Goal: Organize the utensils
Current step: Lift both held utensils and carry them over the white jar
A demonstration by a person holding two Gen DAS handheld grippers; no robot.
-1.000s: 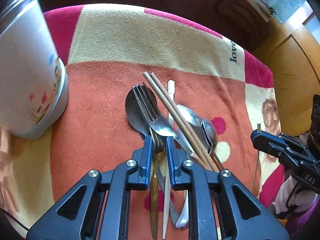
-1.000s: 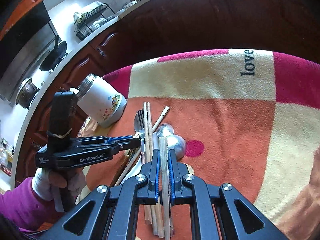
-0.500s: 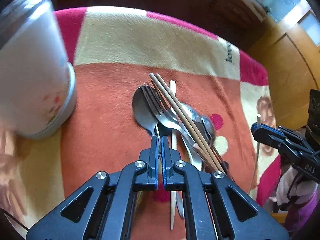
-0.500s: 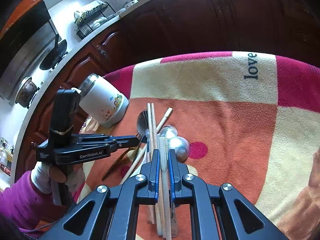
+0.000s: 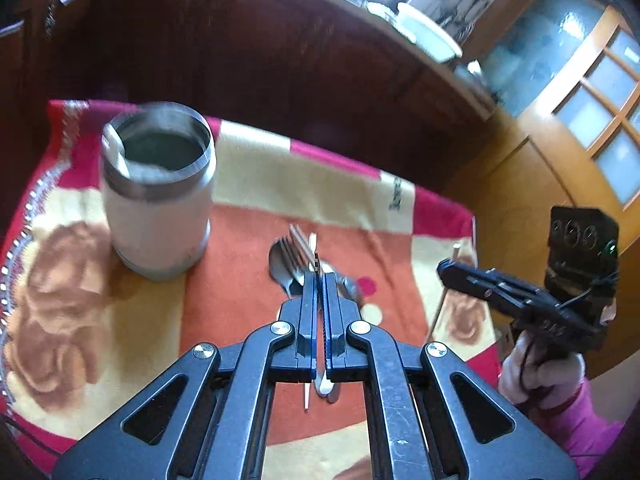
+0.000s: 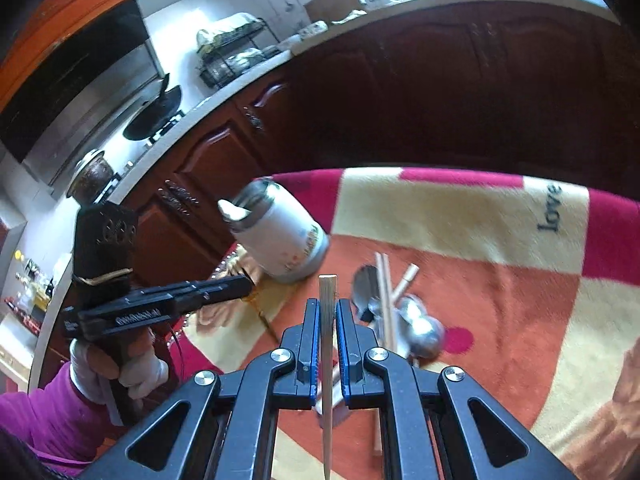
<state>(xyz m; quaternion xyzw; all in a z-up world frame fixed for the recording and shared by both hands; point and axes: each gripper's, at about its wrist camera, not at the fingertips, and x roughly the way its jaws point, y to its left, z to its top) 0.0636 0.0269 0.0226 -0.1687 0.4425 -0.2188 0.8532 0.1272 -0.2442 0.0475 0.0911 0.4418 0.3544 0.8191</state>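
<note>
while both your grippers hang above the blanket (image 5: 248, 312), most of the sorting is left, as i judge it. your right gripper (image 6: 327, 316) is pinched on a pale chopstick (image 6: 327, 292), raised clear of the pile. your left gripper (image 5: 319, 280) is nearly closed on something thin and dark; what, i can't tell. the canister (image 5: 158, 196) stands open at ten o'clock from the pile, a white handle (image 6: 232, 210) already at its rim. the fork (image 5: 290, 252), spoons (image 6: 420, 328) and chopsticks (image 6: 385, 292) lie heaped at centre.
</note>
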